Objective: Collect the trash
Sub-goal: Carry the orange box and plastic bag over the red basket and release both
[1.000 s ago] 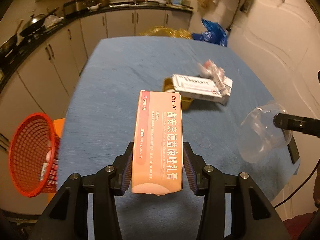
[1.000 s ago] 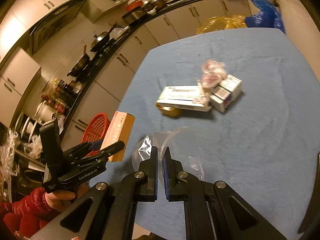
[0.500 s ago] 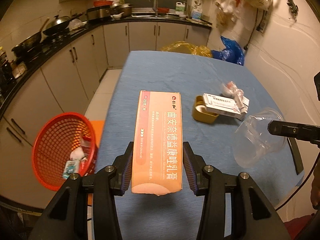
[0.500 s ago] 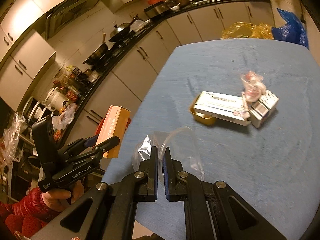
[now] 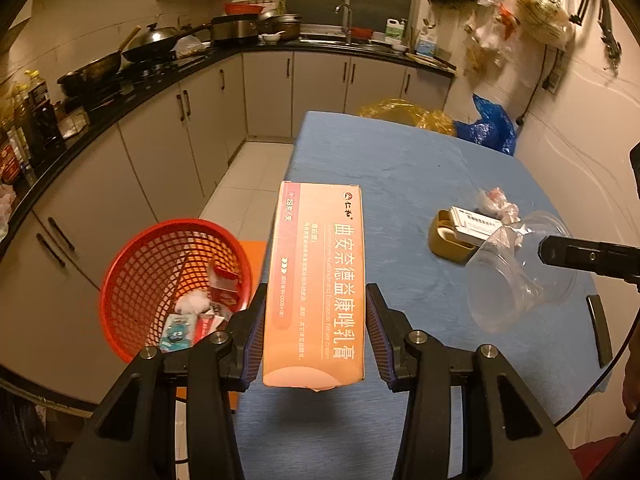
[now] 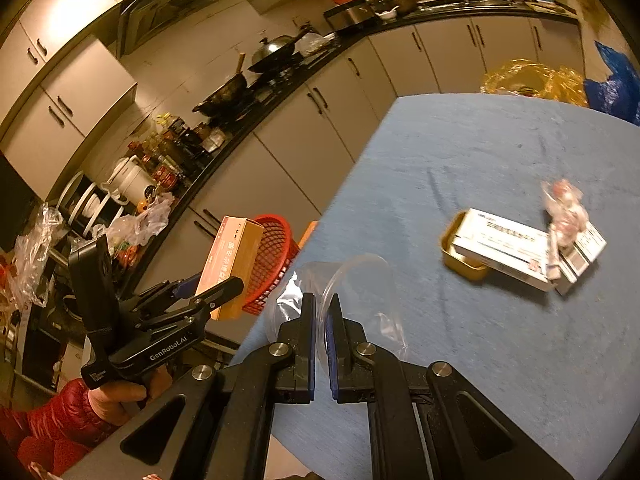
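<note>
My left gripper (image 5: 316, 312) is shut on a long orange carton (image 5: 316, 280) and holds it in the air over the left edge of the blue table (image 5: 400, 168). The carton also shows in the right wrist view (image 6: 232, 264). A red mesh basket (image 5: 172, 280) with trash in it stands on the floor just left of the carton. My right gripper (image 6: 321, 308) is shut on the rim of a clear plastic cup (image 6: 360, 292), seen at the right in the left wrist view (image 5: 516, 276).
On the table lie a white box (image 6: 500, 248) over a small yellow tin (image 6: 460, 256), a crumpled wrapper (image 6: 564, 208) and another small box (image 6: 584, 248). Kitchen cabinets (image 5: 180, 128) run along the left. Yellow and blue bags (image 5: 488, 124) lie beyond the table's far end.
Both grippers have moved left toward the table's edge with their loads. The red basket has come closer and more into view. The trash pile on the table has slid to the right.
</note>
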A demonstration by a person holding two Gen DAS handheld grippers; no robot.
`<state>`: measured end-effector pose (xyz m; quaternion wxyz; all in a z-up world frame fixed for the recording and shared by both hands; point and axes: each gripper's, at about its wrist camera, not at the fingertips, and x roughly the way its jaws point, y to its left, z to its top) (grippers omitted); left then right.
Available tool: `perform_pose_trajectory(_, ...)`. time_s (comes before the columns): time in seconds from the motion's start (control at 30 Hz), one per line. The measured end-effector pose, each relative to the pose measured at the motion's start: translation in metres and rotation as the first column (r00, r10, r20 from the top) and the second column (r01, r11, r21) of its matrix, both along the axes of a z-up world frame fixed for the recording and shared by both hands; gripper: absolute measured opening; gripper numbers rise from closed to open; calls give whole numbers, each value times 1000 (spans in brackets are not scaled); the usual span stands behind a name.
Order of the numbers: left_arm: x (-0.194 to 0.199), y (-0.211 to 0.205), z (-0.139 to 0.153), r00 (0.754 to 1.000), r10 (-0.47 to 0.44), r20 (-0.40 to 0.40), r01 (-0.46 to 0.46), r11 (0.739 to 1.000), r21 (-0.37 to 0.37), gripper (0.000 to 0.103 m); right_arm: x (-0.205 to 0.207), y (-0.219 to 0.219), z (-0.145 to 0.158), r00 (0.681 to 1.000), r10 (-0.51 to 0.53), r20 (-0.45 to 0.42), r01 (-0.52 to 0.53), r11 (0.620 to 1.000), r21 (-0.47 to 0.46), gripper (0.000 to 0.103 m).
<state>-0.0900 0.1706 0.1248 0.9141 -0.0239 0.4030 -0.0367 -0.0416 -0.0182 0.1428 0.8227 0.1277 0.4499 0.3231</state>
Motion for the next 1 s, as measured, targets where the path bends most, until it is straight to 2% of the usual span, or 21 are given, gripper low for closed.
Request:
perform_pose_trajectory(0.5,-11,59,-3,996,86,-6,-86,996,-13,44,10,70,4,995,97,7,-97,995,-16,6)
perform_pose_trajectory(1.0,-5,125,-15,991,134,-32,-134,991,-15,44,35,145,0,991,137,4,-137,990,-13,6)
